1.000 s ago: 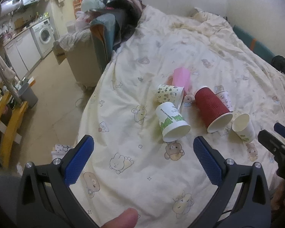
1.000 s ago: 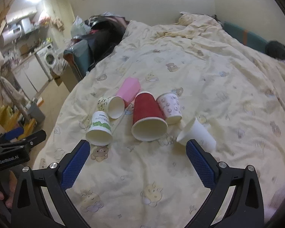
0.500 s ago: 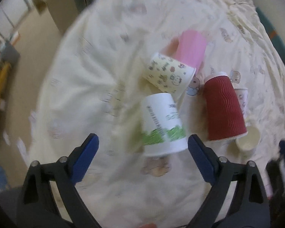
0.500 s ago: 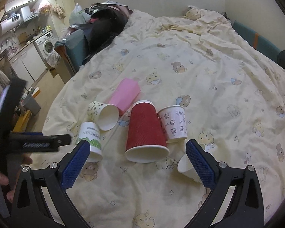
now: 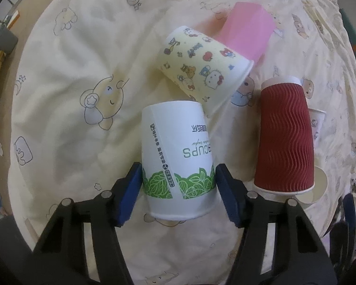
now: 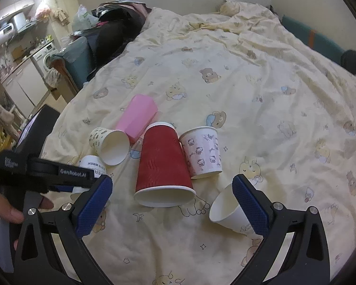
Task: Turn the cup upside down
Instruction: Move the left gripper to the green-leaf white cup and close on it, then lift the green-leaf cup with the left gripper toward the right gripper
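White cup with green leaves (image 5: 178, 156) lies on its side on the bed quilt (image 5: 66, 76), pinched near its rim by the left hand-held gripper (image 5: 178, 185). Beside it, the red ribbed cup (image 5: 284, 137). The right hand-held gripper (image 6: 172, 204) hovers wide, empty.

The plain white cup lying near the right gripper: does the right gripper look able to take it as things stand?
Probably yes. The right gripper is open and holds nothing, and the plain white cup lies on its side by its right finger. Nothing covers the cup; the gripper would need to shift rightward.
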